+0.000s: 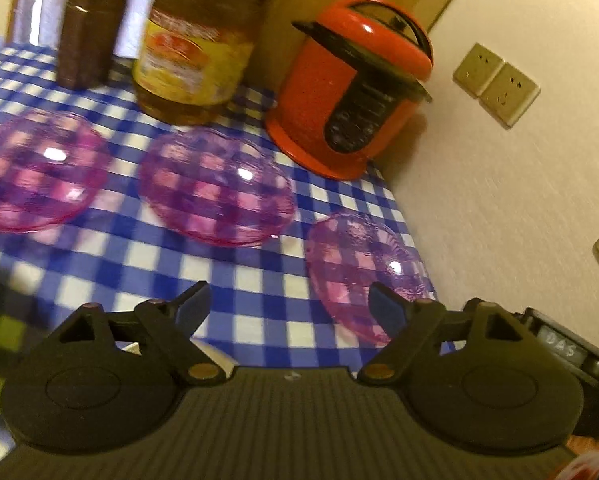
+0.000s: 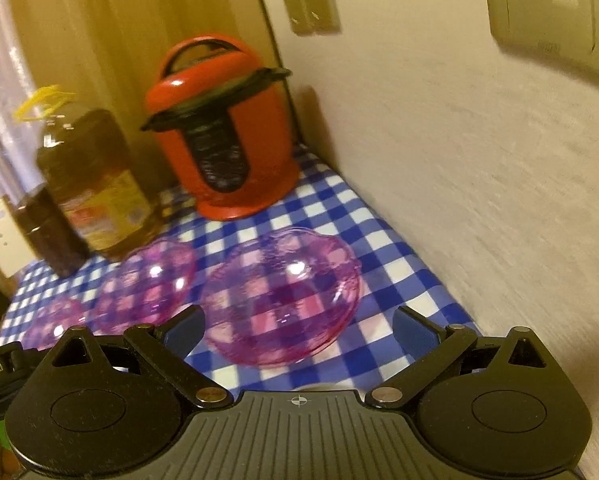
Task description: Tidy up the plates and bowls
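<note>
A: Crowding the upper frame: red electric cooker [image 1: 351,88], yellow-labelled oil jug [image 1: 195,48], dark brown canister [image 1: 87,28].

B: Three translucent pink bowls [image 1: 215,192] sit apart mid-frame on the blue-checked worktop [image 1: 147,248]; wall [image 1: 499,200] right. Left gripper [image 1: 289,304] and right gripper [image 2: 299,328] jaws released, empty.

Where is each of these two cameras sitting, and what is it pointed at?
Left wrist: rides the left gripper, looking down at three pink bowls; only its open fingers show.
Right wrist: rides the right gripper, facing the bowl nearest the wall; its open fingers show.
Shared: bowls, red cooker, oil bottle, checked cloth.
</note>
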Available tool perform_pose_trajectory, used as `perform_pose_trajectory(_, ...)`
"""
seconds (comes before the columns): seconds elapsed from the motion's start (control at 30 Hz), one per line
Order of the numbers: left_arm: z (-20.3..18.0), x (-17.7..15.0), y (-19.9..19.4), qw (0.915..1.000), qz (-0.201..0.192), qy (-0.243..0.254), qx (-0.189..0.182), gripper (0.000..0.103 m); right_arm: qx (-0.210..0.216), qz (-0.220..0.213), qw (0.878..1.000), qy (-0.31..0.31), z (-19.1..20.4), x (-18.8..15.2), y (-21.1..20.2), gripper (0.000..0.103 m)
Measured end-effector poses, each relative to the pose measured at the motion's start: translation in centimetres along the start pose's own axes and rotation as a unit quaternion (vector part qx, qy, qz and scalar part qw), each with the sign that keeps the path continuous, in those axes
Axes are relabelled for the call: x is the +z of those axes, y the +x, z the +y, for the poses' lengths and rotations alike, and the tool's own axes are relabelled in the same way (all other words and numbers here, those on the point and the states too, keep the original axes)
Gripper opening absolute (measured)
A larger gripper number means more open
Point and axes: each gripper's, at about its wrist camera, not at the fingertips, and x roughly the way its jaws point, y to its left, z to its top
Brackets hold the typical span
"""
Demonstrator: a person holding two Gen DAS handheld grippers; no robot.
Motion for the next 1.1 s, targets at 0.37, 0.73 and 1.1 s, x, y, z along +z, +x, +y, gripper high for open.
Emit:
perform_pose_trajectory(0.37, -2.1, 1.2, 8.7, 0.9972, 0.063, 0.040, 0.000, 0.057, -0.023, 0.041, 0.997, 0.055, -3.4, 0.6, 7.3, 0.081)
perform_pose_trajectory(0.73, -1.8, 0.9, 12.7, 0.9944, 0.095, 0.047, -0.005, 0.026, -0.008, 0.079, 0.993, 0.084, -5.2, 1.0, 11.2, 0.054)
perform_pose_trajectory(1.1, -2.3, 1.0, 12.9, 0.9945, 0.088, 0.056, -0.011, 0.012, -0.005, 0.094, 0.991, 0.094, -5.5, 1.0, 11.6, 0.017)
